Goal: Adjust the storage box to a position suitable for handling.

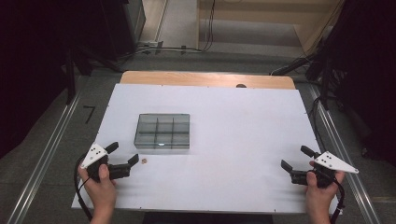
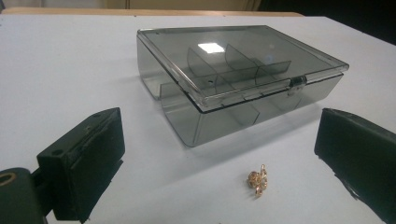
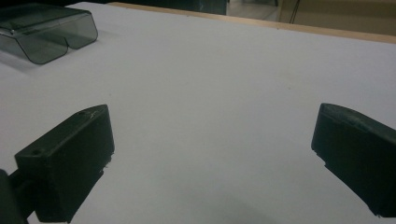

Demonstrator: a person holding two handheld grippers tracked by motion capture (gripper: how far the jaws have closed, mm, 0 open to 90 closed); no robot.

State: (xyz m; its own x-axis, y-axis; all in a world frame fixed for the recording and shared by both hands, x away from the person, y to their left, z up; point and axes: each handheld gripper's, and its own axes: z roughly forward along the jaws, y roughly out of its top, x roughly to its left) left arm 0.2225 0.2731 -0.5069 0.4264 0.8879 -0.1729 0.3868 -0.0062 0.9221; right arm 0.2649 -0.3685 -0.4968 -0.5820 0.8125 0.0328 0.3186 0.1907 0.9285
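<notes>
gold trinket [image 2: 258, 181] between wide-open left hand-held gripper [image 2: 219, 158] jaws, near unlabelled smoky box [image 2: 233, 79]

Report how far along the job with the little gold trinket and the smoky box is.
Nothing looks done yet. The gold trinket lies on the white table in front of the box, whose lid is shut and latched. In hand: the left tool sits open just beside the trinket, not touching it. The right tool waits open, far from both. Left, probably: gripping the trinket and opening the box.

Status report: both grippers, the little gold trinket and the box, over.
Left gripper open, right gripper open, nothing held. Gold trinket on the table between the left jaws, untouched. Smoked box beyond it, lid shut. Nothing in between.
</notes>
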